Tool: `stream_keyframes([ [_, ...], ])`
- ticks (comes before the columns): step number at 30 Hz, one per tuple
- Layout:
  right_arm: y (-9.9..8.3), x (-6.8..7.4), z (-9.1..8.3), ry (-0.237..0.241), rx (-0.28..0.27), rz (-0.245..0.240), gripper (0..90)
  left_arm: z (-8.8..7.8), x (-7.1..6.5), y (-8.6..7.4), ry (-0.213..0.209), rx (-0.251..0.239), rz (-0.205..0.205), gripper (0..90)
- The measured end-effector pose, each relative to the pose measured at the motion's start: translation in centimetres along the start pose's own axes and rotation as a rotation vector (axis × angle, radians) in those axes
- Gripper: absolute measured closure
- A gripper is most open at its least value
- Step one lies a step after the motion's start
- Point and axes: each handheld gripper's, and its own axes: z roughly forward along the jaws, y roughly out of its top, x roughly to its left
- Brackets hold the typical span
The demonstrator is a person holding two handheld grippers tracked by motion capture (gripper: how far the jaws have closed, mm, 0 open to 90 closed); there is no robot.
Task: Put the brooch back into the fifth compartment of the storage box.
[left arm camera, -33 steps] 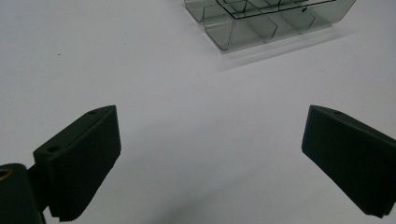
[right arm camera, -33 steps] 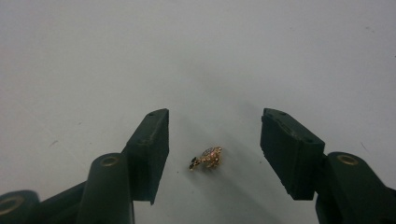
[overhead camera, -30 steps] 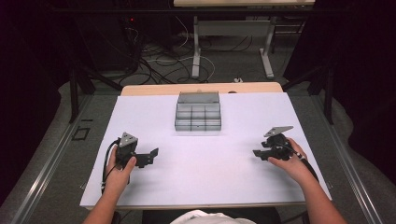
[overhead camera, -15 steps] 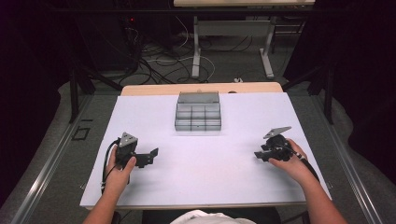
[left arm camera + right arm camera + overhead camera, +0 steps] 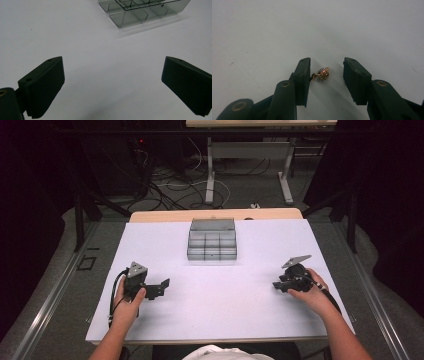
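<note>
The right tool point(image 5: 326, 72) has just been closing its jaws around a small gold ornament point(image 5: 322, 73), maybe an earring or a brooch, which lies on the white table point(image 5: 240, 315). The ornament is between the two jaws. It seems to touch the left-hand jaw in the right gripper view, but a clear gap is open to the other jaw, so it is not gripped yet. In the high view this tool point(image 5: 276, 285) sits at about 4 o'clock from the clear divided box point(image 5: 212, 245), well apart from it.

The left tool point(image 5: 162, 286) is wide open with nothing between its jaws, at about 8 o'clock from the box.

I judge that the pick-up is just starting. The jaws must close more before any lift, probably to carry the ornament to a compartment of the box.
</note>
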Motion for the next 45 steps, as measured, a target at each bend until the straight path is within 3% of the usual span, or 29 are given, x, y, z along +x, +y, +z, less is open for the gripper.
stream_keyframes([
  [9,0.1,-0.08,0.15,-0.022,-0.004,0.021,61.9,-0.05,-0.01,0.03,-0.003,0.008,0.001,4.6],
  [38,0.26,0.07,0.02,-0.019,0.011,0.041,80.2,-0.1,0.04,0.07,-0.003,0.015,0.009,4.6],
  [45,0.35,0.42,0.02,-0.042,0.019,0.058,80.3,-0.1,0.05,0.07,-0.003,0.015,0.009,4.6],
])
